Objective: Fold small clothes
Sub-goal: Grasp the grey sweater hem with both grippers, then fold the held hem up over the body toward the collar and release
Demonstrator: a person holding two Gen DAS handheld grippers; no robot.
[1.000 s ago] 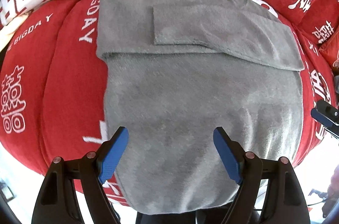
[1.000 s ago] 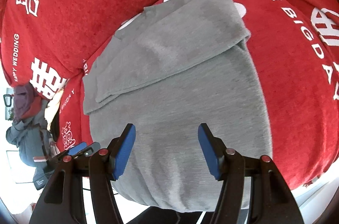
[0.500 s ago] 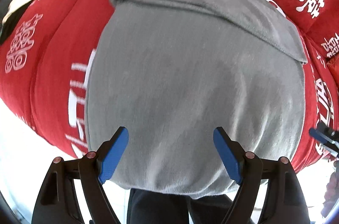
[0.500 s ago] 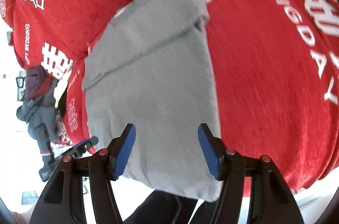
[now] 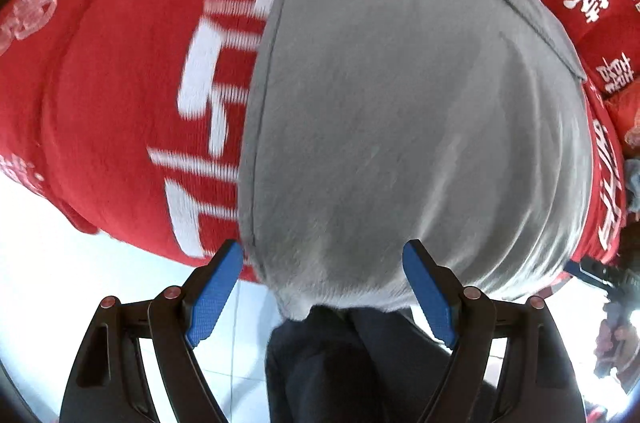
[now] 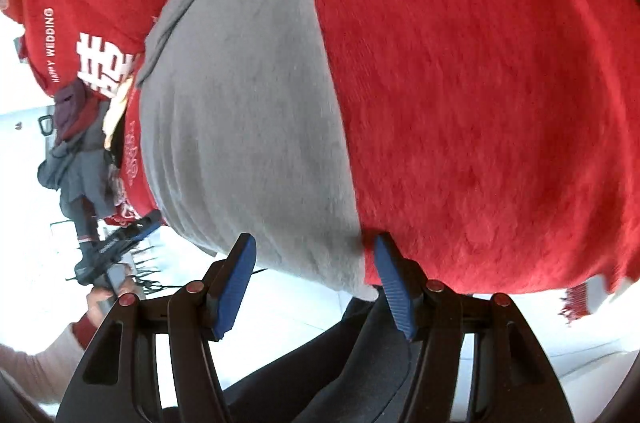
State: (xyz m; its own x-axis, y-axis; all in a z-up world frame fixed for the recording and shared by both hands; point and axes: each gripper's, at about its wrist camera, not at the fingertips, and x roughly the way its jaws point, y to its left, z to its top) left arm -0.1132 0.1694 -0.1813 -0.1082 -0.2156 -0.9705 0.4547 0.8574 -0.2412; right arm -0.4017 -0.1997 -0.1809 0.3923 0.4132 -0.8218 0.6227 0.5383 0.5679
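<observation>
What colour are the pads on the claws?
Blue pads on black claw arms, clearest in the left wrist view.

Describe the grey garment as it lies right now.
The grey garment is soft knit, lying flat on the red printed cover, its sleeves folded across the far end. The near hem hangs over the cover's front edge. Both grippers' jaws are open at the hem's two corners, not yet clamped; whether they touch it is unclear.

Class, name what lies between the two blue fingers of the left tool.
The grey garment's near hem, hanging off the red blanket; left wrist view.
</observation>
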